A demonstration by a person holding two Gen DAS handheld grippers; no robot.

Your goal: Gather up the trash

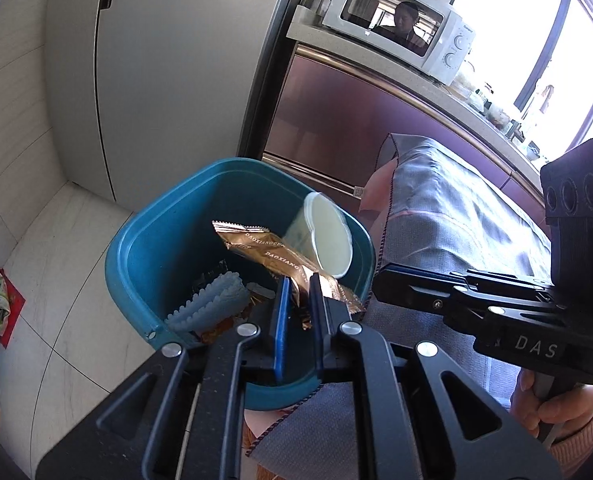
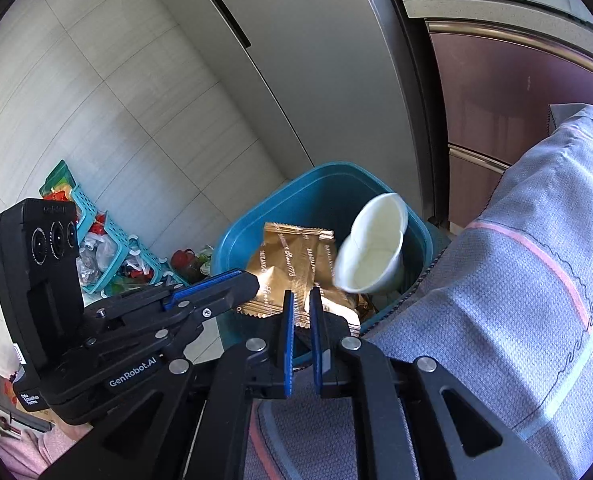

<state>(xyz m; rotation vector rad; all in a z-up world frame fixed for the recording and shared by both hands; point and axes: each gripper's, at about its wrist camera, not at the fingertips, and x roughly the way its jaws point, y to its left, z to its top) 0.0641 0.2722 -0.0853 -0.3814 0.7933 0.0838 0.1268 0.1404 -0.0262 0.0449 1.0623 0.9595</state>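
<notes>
A teal trash bin (image 1: 144,248) stands on the tiled floor (image 1: 56,260) against the edge of a worktop draped in a grey-blue cloth (image 1: 456,216) with pink stripes. Above the bin's opening, a gold snack wrapper (image 1: 264,248) hangs from the left gripper (image 1: 298,300), its narrow jaws pinched on the wrapper's lower end. A white paper cup (image 1: 328,236) appears tilted and blurred in mid-air over the bin's rim nearest the worktop, mouth toward the cameras. The right gripper (image 2: 302,320) is poised just short of the bin, its jaws nearly closed with nothing between the pads; the cup is apart from them. Inside the bin lie a pale blue scalloped piece (image 1: 212,300) and darker scraps that cannot be made out. Behind the bin rises a grey refrigerator (image 1: 156,80); a white microwave (image 1: 400,20) sits on a counter by a bright window. Teal baskets (image 2: 108,240) of clutter rest on the floor beside the wall.
</notes>
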